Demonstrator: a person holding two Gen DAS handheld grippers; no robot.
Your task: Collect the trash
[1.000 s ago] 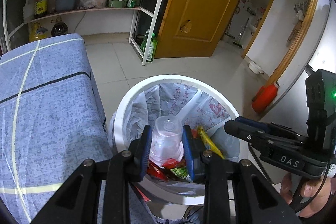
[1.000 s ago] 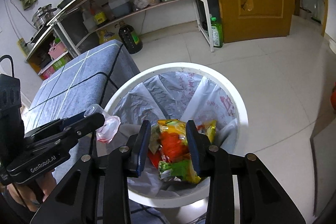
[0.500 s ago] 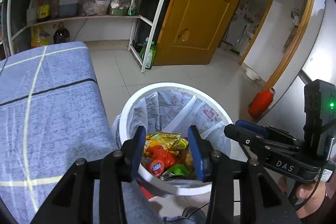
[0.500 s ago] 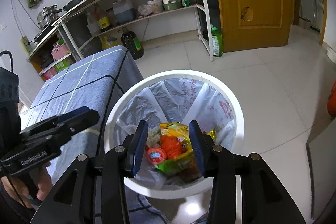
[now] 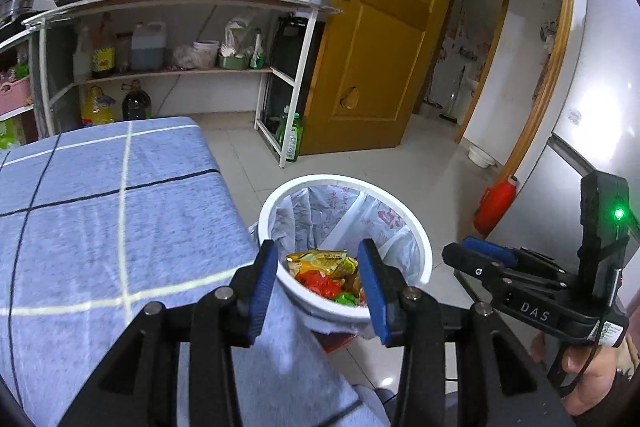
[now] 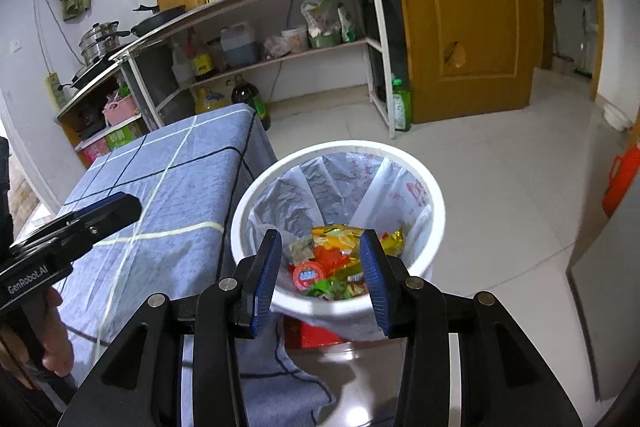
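Both tools, left point(image 5: 318, 281) and right point(image 6: 320, 277), spread and empty at lower centre, framing lined bin point(image 6: 434, 195) since wrappers point(image 6: 336, 259) lie inside.

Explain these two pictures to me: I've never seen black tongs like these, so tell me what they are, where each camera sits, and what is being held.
There is no robot here. A person holds a two-finger gripper in each hand, and a wide-angle camera on each one looks forward along its blue-padded fingers. One picture comes from the left gripper, with the right one seen off to the side; the other comes from the right gripper, with the left one at its edge. Both grippers are open and hold nothing. They hang above a white bin lined with a plastic bag and partly filled with snack wrappers and a small red-lidded cup. Beside the bin stands a table under a blue checked cloth; nothing lies on the part in view.
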